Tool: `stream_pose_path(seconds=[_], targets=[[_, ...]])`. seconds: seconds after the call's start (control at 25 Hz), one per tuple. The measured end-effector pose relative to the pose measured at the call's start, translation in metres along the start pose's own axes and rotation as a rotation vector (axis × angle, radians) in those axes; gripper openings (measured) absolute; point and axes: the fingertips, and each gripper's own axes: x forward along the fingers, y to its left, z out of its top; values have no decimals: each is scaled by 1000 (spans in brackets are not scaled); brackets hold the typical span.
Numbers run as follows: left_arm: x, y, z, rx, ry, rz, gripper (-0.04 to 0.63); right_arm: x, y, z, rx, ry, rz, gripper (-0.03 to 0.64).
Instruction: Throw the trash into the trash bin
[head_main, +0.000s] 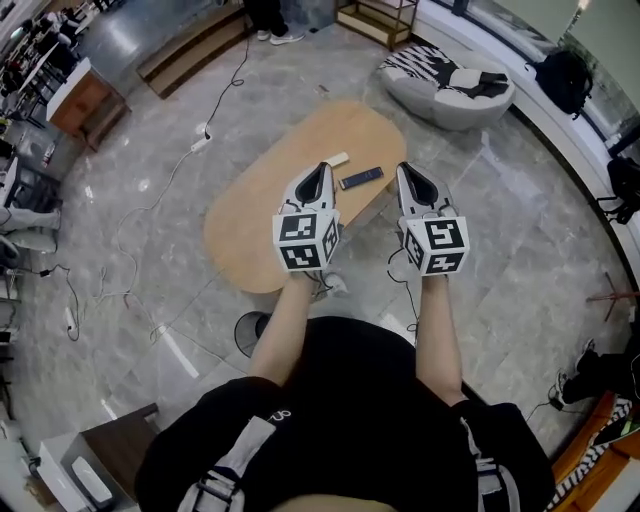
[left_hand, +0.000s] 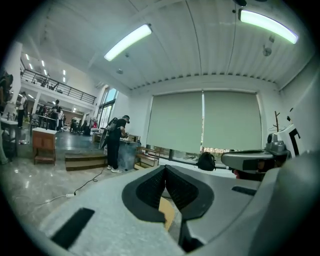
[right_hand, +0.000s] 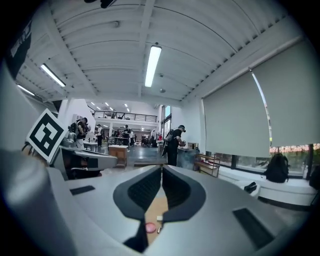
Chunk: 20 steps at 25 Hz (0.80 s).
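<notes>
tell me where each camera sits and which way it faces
Head view: on the person's head, steeply down at the wooden table, forearms, left gripper and right gripper.
Left gripper view: on the left gripper, facing the blinds over its shut jaws.
Right gripper view: on the right gripper, facing the hall over its shut jaws.
Both gripper views show the person in black.

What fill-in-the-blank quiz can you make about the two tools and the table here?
1. The left tool and the right tool both have their jaws ____.
2. Held between those jaws is ____.
3. The dark bar lies on an oval table made of ____.
Missing words: shut; nothing; wood.
</notes>
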Motion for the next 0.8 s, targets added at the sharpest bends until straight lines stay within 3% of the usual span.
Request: stream_pose_path(seconds=[0.36, 0.56, 0.8], targets=[[93, 86, 11, -5, 5, 48, 6, 138, -14, 9, 8, 6, 60, 12], [113, 119, 12, -3, 21, 74, 6, 180, -8, 6, 5, 15, 94, 12], [119, 141, 36, -3, -18, 97, 6, 210, -3, 24, 6, -1, 125, 12]])
